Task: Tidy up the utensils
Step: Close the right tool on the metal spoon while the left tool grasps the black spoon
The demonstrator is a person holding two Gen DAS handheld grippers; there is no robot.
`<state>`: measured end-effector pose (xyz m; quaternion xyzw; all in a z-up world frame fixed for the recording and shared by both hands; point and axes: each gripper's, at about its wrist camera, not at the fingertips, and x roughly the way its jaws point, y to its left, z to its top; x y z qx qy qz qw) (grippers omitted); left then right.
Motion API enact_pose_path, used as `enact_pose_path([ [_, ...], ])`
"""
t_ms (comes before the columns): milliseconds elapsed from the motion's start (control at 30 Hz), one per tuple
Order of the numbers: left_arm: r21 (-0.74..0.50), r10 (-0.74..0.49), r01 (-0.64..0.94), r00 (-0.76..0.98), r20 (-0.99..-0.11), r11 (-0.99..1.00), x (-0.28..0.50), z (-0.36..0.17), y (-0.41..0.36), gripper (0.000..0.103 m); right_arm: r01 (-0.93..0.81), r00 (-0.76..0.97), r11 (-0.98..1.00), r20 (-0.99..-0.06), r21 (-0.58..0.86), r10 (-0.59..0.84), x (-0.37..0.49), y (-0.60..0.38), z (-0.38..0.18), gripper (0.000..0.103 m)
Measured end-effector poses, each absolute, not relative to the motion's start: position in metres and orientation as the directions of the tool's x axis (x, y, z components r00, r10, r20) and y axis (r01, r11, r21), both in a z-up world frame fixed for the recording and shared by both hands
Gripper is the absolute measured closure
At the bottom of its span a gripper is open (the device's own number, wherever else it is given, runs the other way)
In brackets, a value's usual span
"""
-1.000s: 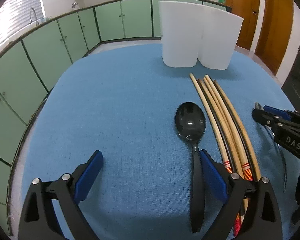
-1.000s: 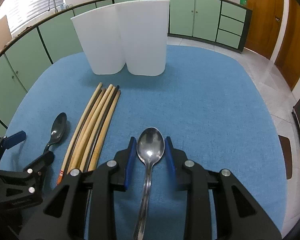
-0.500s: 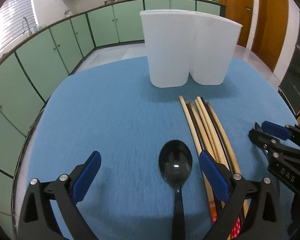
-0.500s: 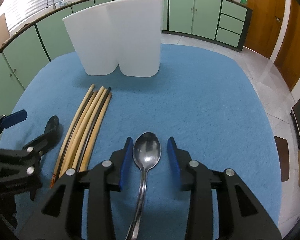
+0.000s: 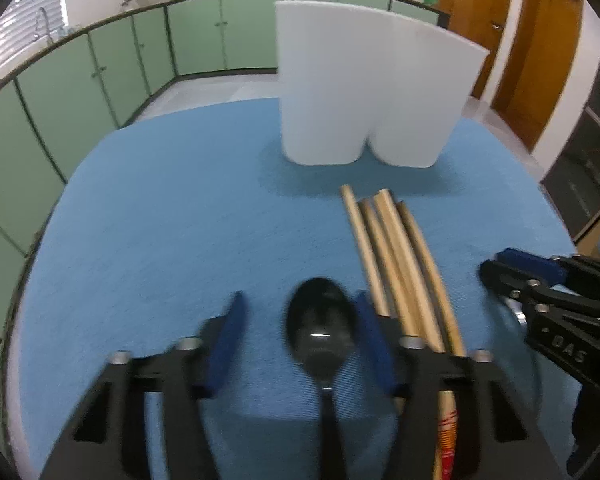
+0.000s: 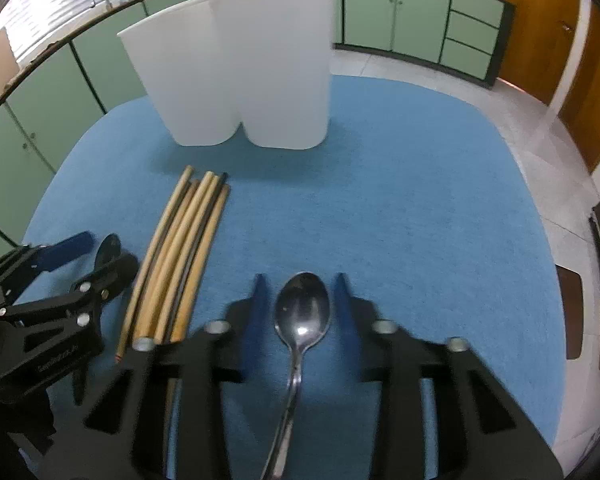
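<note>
Beside chopsticks (image 5: 396, 256), both hand-held grippers closing, spoons between, white holders (image 6: 236, 68) ahead

1. Left gripper (image 5: 300, 336): black frame with cut-out slots, blue pads (image 5: 374, 344), silver screw heads.
2. Right gripper (image 6: 298, 300): matching black frame, blue pads, silver screws; white lettering on its side, seen beside the left gripper.
</note>
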<state>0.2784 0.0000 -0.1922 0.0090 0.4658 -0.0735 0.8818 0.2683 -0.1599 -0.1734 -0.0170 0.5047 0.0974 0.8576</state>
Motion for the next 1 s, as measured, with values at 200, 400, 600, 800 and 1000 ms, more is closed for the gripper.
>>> enact_pose_path([
  [200,-0.137,-0.209,0.163,0.606,-0.768,0.977,0.268,-0.170,0.005,0.068,-0.212,0.588,0.974,-0.786,0.076,0.189,0.248,-0.169,-0.150,0.076],
  [400,-0.175,-0.259,0.192,0.758,-0.599,0.966,0.227,-0.139,0.017,0.068,-0.260,0.721,0.963,-0.649,0.073,0.244,0.217,-0.179,-0.115,0.076],
  [600,-0.158,-0.246,0.192,0.832,-0.497,0.969,0.213,-0.116,0.020,0.068,-0.265,0.785,0.957,-0.551,0.114,0.283,0.202,-0.185,-0.084,0.076],
  [800,-0.155,-0.258,0.214,0.886,-0.386,0.965,0.222,-0.078,0.023,0.068,-0.278,0.838,0.953,-0.455,0.119,0.301,0.220,-0.197,-0.037,0.076],
  [1000,-0.146,-0.264,0.233,0.930,-0.256,0.961,0.264,-0.033,0.019,0.068,-0.305,0.868,0.946,-0.376,0.113,0.325,0.264,-0.207,0.015,0.076],
])
